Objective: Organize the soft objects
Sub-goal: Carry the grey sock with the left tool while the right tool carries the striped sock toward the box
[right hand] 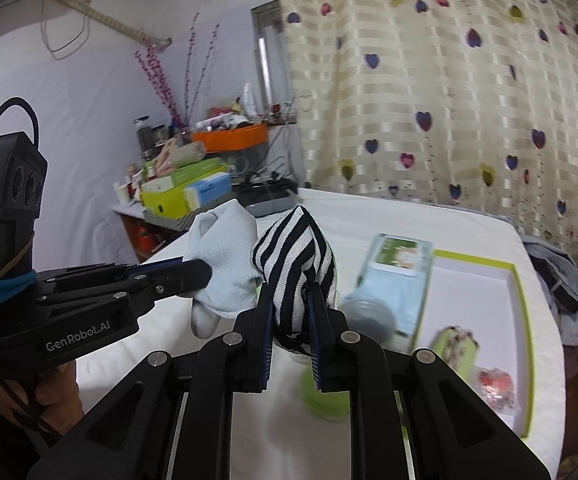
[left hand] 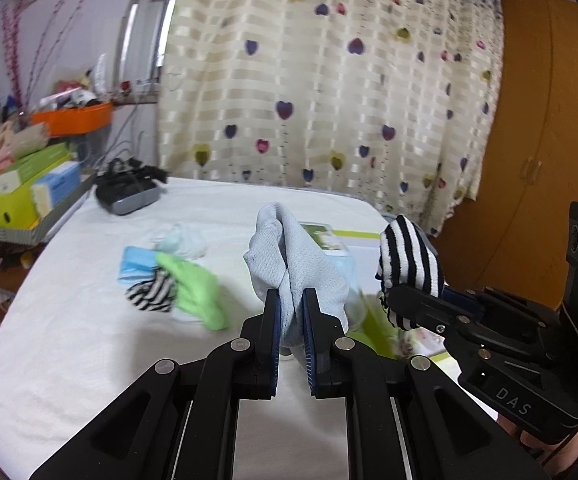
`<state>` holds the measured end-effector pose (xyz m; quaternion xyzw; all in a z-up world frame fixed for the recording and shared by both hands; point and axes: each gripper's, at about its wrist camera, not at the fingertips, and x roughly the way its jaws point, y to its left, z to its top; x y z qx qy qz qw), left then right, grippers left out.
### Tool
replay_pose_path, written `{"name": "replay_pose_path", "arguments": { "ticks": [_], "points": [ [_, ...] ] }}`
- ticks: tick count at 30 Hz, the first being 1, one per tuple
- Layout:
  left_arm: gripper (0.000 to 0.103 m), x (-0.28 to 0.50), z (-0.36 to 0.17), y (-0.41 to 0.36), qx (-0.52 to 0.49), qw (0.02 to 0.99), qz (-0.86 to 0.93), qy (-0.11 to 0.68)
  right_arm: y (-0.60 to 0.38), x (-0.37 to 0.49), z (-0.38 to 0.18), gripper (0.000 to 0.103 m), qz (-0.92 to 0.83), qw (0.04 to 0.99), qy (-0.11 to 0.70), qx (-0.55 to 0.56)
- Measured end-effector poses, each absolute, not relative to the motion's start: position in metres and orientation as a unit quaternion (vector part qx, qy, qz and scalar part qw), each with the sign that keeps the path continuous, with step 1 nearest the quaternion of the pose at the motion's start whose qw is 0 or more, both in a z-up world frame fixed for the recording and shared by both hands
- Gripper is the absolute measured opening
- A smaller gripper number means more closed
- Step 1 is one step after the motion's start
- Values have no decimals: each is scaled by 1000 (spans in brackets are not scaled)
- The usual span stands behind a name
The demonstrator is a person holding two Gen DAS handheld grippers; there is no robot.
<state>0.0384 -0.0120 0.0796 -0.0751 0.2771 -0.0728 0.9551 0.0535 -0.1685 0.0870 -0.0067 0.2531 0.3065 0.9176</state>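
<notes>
My left gripper (left hand: 291, 300) is shut on a pale blue sock (left hand: 289, 256) and holds it above the white bed (left hand: 69, 340). My right gripper (right hand: 291, 296) is shut on a black-and-white striped sock (right hand: 295, 256), held just right of the blue one. Each shows in the other view: the striped sock (left hand: 409, 256) at right, the blue sock (right hand: 225, 256) at left. A pile of socks lies on the bed at left: a green one (left hand: 197, 292), a striped one (left hand: 151, 290), a blue one (left hand: 137, 262) and a white one (left hand: 181, 240).
A shallow white box with a green rim (right hand: 485, 304) lies on the bed at right, holding packaged socks (right hand: 397, 280). A black device (left hand: 129, 192) sits at the bed's far left. A cluttered shelf with boxes (left hand: 25, 188) stands left. A curtain (left hand: 329, 80) hangs behind.
</notes>
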Motion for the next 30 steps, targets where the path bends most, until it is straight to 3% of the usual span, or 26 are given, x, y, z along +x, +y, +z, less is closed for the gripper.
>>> {"name": "replay_pose_path", "arguments": {
  "ticks": [30],
  "points": [
    [10, 89, 58, -125, -36, 931, -164, 325, -295, 85, 52, 16, 204, 934, 289, 52]
  ]
}}
